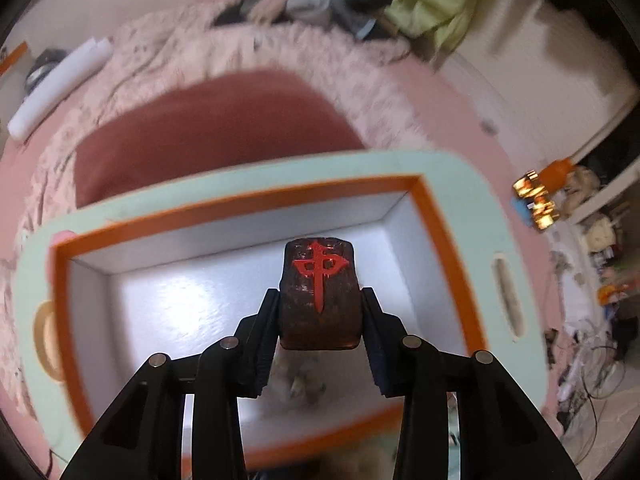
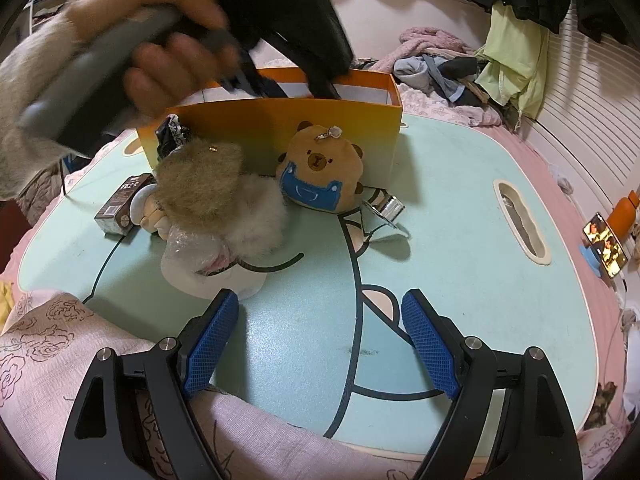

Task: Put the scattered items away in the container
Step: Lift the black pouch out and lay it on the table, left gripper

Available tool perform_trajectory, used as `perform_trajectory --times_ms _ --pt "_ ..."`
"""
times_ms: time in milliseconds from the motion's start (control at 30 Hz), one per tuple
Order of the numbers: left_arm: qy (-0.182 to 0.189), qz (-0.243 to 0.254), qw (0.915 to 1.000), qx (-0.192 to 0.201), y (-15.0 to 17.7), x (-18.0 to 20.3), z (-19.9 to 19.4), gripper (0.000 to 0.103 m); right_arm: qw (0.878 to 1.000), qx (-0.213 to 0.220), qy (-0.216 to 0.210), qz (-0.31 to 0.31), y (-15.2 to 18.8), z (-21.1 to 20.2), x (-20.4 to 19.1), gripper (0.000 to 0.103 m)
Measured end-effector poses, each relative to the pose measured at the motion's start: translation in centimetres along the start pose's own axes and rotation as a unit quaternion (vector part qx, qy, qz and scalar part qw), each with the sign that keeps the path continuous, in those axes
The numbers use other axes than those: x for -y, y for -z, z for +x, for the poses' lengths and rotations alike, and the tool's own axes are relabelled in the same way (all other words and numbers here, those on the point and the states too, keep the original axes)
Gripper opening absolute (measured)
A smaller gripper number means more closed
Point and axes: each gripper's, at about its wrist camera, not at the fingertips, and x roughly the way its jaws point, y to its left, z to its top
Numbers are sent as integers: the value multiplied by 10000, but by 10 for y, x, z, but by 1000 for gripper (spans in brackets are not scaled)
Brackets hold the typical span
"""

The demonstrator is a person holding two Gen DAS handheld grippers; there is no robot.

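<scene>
- Left wrist view: left gripper [image 1: 320, 312] closed on a dark tile [image 1: 319, 294] bearing a red character, held above the open mouth of the orange box [image 1: 244, 200].
- Box floor under the tile white and glossy; a pale, blurred clump low down behind the tile, possibly something already inside, not identifiable.
- Right wrist view: right gripper [image 2: 320, 344] wide open, nothing between the blue pads [image 2: 212, 344], hovering over the mint lap table [image 2: 460, 208] on the near side of the orange box.
- Judged early in the tidy: one tile about to go in, most items not yet in.
- Outside the box, against its front wall: bear plush [image 2: 320, 172] with blue bib; fluffy brown-and-white doll [image 2: 216, 200] left of the bear; small dark carton [image 2: 120, 208] further left; silver clip-like piece [image 2: 386, 208] at the right front corner; a dark patterned scrap [image 2: 172, 136] at the left front corner.
- Hand [image 2: 168, 60] holding the left gripper blurred, above the box's left end, covering part of the rim.
- Box interior hidden from the right wrist view by the front wall.
- Near rim of the box blocked by the fingers in the left wrist view; frame smeared throughout.
- Silver piece too small to name for sure.
</scene>
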Motion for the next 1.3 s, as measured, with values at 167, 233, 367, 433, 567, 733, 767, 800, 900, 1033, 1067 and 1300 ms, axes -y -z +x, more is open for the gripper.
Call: perform_trajectory --times_ms 167,233,367,433,567,733,767,800,900,1033,1067,1300 --pt "545 294 9959 664 36 -3 -72 37 10000 -2 2 -1 0 0 -1 84" --pt "651 377 9944 738 56 -9 -85 37 10000 0 1 -1 1 0 -1 84" --pt "548 354 9958 643 93 -26 -82 37 10000 -4 5 -2 1 0 -1 84" --pt "416 205 9968 653 105 -35 -72 37 10000 -5 6 -1 0 0 -1 84" --pt "505 23 9968 625 111 -43 -50 38 10000 -8 13 1 0 -2 -2 84" --pt "570 -246 9920 1098 118 -53 -64 41 10000 -8 13 0 0 -2 -3 85" --pt "490 -234 9910 1221 122 -53 -70 44 10000 -9 12 0 0 -2 -2 85" --pt "362 -202 9901 1338 126 -54 -75 47 10000 -9 12 1 0 -2 -2 85" --pt "-154 25 9888 1483 149 -54 -84 62 10000 -10 12 1 0 -1 -3 85" --pt "-266 197 9906 1327 181 -57 -75 66 10000 -10 14 0 0 -1 -3 85" --pt "-267 211 9918 1235 189 -57 -71 66 10000 -11 13 0 0 -1 -3 85" --pt "-970 556 9875 1112 218 -47 -51 74 10000 -14 27 0 0 -2 -1 85"
